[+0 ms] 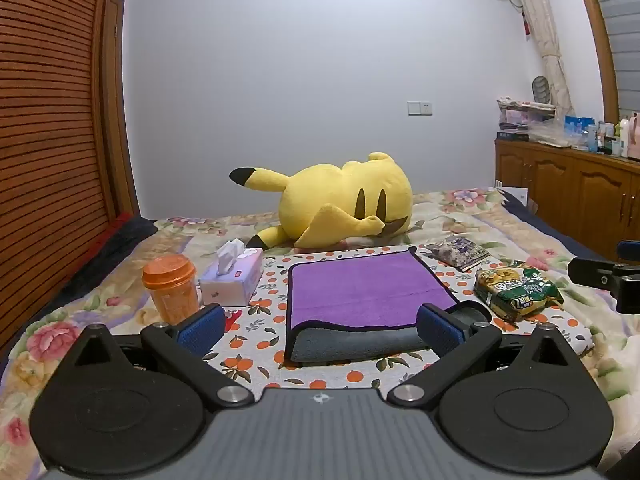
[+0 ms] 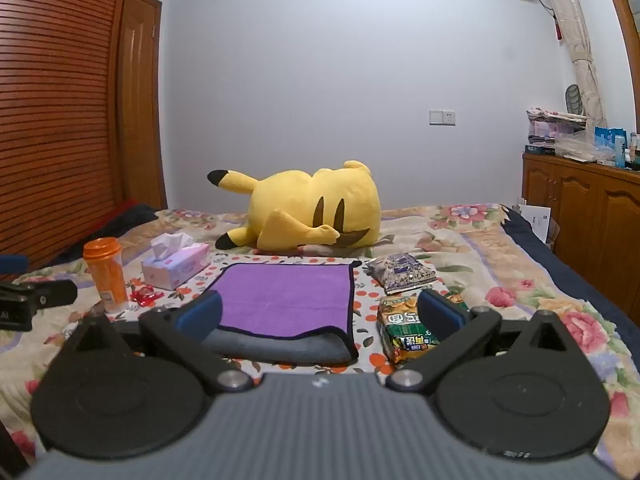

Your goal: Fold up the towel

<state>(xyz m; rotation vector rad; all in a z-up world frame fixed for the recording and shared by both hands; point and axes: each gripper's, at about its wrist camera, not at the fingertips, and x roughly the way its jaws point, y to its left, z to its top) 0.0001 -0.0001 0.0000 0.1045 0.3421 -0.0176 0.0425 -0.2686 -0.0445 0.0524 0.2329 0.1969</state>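
A purple towel (image 1: 360,292) with a grey underside and black trim lies on an orange-print cloth (image 1: 320,372) on the bed. Its near edge is rolled so the grey side shows. It also shows in the right wrist view (image 2: 288,296). My left gripper (image 1: 320,326) is open and empty, just in front of the towel's near edge, fingers spread to either side. My right gripper (image 2: 320,316) is open and empty, near the towel's near right corner. The right gripper's body shows at the right edge of the left wrist view (image 1: 608,280).
A yellow plush toy (image 1: 340,204) lies behind the towel. An orange cup (image 1: 172,288) and a tissue box (image 1: 234,280) stand to the left. Two snack packets (image 1: 516,288) (image 1: 460,252) lie to the right. A wooden cabinet (image 1: 572,196) stands at the far right.
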